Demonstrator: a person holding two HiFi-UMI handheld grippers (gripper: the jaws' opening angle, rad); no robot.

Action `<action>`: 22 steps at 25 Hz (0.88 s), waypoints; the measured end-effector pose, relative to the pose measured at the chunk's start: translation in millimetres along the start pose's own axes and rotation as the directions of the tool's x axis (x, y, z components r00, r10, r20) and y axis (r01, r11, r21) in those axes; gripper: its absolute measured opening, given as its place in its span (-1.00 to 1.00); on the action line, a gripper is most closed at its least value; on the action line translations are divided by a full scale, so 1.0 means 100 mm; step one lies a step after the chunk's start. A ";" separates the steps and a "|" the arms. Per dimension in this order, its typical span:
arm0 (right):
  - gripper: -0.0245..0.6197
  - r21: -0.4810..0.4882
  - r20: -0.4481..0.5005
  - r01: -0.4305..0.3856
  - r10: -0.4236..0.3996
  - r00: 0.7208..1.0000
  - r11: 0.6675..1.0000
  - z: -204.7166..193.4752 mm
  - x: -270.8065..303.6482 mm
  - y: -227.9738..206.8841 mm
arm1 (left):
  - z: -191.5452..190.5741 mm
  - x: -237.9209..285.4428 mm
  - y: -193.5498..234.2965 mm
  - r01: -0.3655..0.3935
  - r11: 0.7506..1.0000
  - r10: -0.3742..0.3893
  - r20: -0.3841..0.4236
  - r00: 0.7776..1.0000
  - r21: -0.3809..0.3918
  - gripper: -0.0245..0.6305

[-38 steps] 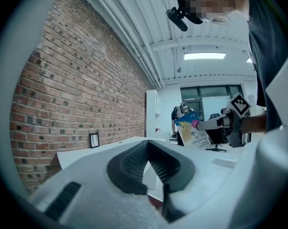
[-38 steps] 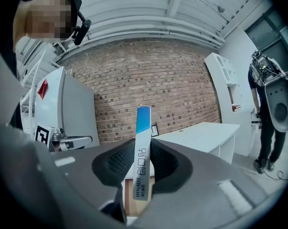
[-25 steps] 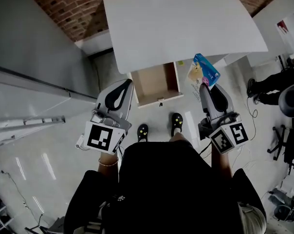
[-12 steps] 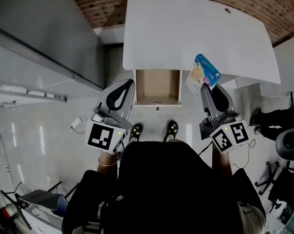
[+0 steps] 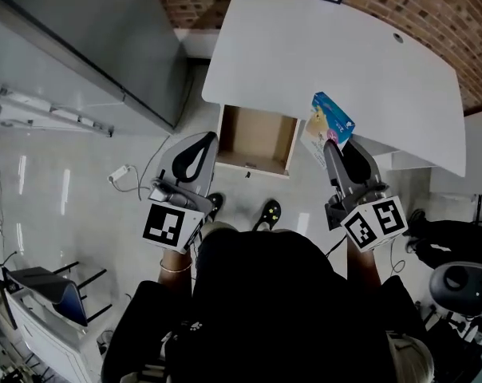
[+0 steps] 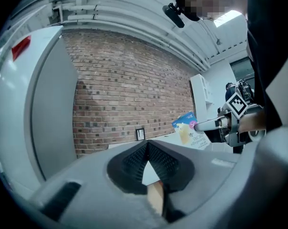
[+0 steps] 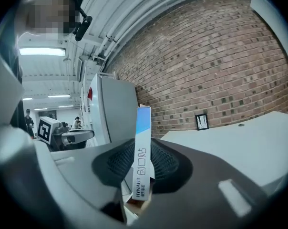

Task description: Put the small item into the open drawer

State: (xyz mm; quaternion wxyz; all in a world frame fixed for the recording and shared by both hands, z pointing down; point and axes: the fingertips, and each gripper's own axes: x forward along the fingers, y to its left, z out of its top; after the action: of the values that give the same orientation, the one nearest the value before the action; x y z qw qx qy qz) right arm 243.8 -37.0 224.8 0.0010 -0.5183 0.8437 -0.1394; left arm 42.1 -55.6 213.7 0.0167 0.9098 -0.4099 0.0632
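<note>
An open wooden drawer (image 5: pixel 255 136) juts out from under the white desk (image 5: pixel 337 62), and its inside shows bare. My right gripper (image 5: pixel 330 142) is shut on a small blue and white box (image 5: pixel 331 120), held upright just right of the drawer, over the desk's front edge. In the right gripper view the box (image 7: pixel 142 161) stands edge-on between the pads. My left gripper (image 5: pixel 211 136) hovers at the drawer's left front corner, its tips together with nothing in them. The left gripper view shows the tips (image 6: pixel 146 144) meeting and the box (image 6: pixel 189 128) off to the right.
A tall grey cabinet (image 5: pixel 81 30) and a metal rail (image 5: pixel 41 114) stand to the left. A white plug with cable (image 5: pixel 117 174) lies on the floor. Chairs sit at bottom left (image 5: pixel 49 290) and bottom right (image 5: pixel 456 282). The person's shoes (image 5: pixel 266 211) stand before the drawer. A brick wall (image 5: pixel 416 6) lies behind the desk.
The head view has swung: desk and drawer have turned in the picture, and the drawer has shifted left towards my left gripper. Both grippers keep their places, the box still gripped.
</note>
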 end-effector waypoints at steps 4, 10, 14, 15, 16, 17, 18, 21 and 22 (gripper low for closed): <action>-0.60 -0.015 -0.036 -0.080 0.080 0.996 0.997 -0.10 -0.04 -0.01 | -0.06 -0.09 -0.15 -0.057 0.998 0.057 -0.022 0.998 0.006 -0.93; -0.60 -0.043 -0.121 -0.158 0.151 0.981 0.987 -0.35 0.04 0.02 | -0.25 -0.24 -0.16 -0.129 0.991 0.128 -0.055 0.990 -0.023 -0.93; -0.60 -0.041 -0.175 -0.180 0.170 0.970 0.983 -0.56 0.13 0.03 | -0.43 -0.29 -0.11 -0.146 0.988 0.142 -0.096 0.985 -0.039 -0.93; -0.60 -0.042 -0.189 -0.182 0.172 0.967 0.982 -0.61 0.16 0.03 | -0.48 -0.28 -0.10 -0.143 0.989 0.138 -0.104 0.985 -0.043 -0.93; -0.60 -0.043 -0.202 -0.185 0.173 0.964 0.982 -0.67 0.19 0.03 | -0.53 -0.28 -0.08 -0.142 0.989 0.136 -0.110 0.985 -0.049 -0.93; -0.60 -0.044 -0.213 -0.187 0.174 0.962 0.981 -0.73 0.22 0.04 | -0.58 -0.28 -0.06 -0.143 0.988 0.135 -0.115 0.984 -0.057 -0.93; -0.60 -0.046 -0.222 -0.189 0.175 0.959 0.981 -0.78 0.26 0.06 | -0.63 -0.28 -0.03 -0.144 0.987 0.135 -0.120 0.984 -0.066 -0.93; -0.60 -0.060 -0.247 -0.201 0.180 0.952 0.978 -0.92 0.38 0.12 | -0.76 -0.26 0.05 -0.133 0.989 0.123 -0.135 0.983 -0.072 -0.93; -0.60 -0.062 -0.254 -0.205 0.183 0.950 0.977 -0.97 0.42 0.14 | -0.79 -0.24 0.06 -0.124 0.990 0.114 -0.136 0.984 -0.069 -0.93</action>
State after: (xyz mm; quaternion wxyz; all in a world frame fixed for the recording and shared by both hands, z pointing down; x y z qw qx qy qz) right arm 198.1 -45.2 320.8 -0.1131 -0.4109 0.8895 -0.1651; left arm 14.0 -35.5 288.8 0.0751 0.8761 -0.4638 0.1079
